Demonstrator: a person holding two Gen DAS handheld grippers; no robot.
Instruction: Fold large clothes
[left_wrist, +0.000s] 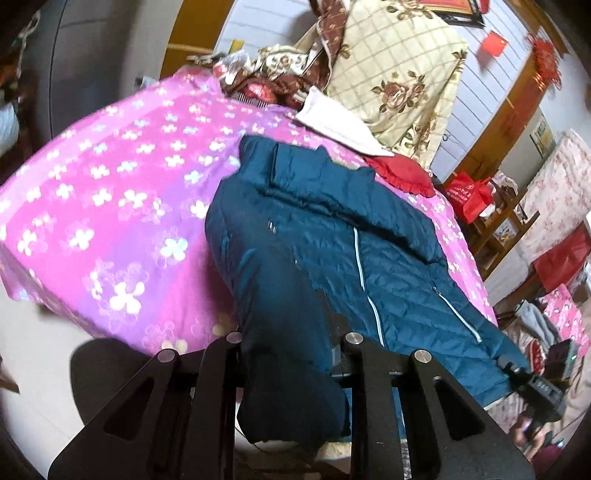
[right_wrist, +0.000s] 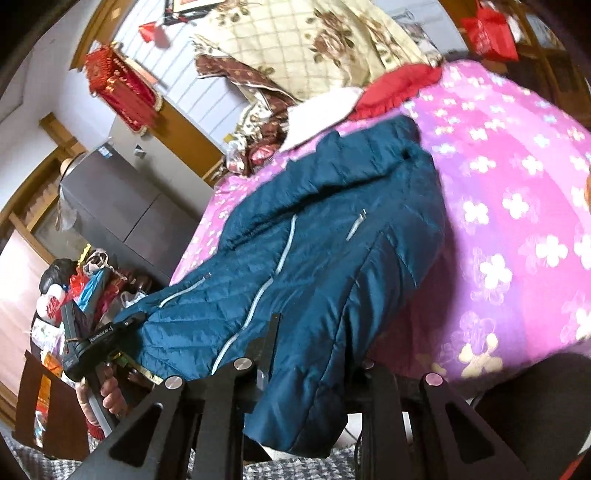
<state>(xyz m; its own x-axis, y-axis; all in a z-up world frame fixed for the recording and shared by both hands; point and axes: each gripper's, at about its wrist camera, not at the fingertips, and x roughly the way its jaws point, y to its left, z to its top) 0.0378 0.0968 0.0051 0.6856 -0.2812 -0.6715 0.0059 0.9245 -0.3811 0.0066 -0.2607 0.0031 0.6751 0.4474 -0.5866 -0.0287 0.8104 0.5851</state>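
Observation:
A teal quilted jacket (left_wrist: 332, 236) with pale zips lies front up on the pink flowered bedspread (left_wrist: 110, 192), its hem hanging over the near edge. My left gripper (left_wrist: 288, 332) is shut on the jacket's hem at one bottom corner; the fabric drapes between its fingers. My right gripper (right_wrist: 317, 339) is shut on the other bottom corner of the jacket (right_wrist: 314, 229). The right gripper also shows in the left wrist view (left_wrist: 513, 369), clamped on the hem. The left gripper shows in the right wrist view (right_wrist: 125, 328), held by a hand.
A cream flowered quilt (left_wrist: 399, 74), a white cloth (left_wrist: 332, 122) and a red ruffled pillow (left_wrist: 402, 173) are piled at the head of the bed. A grey cabinet (right_wrist: 122, 206) and cluttered bags (right_wrist: 74, 288) stand to one side, wooden shelves with a red bag (left_wrist: 469, 199) to the other.

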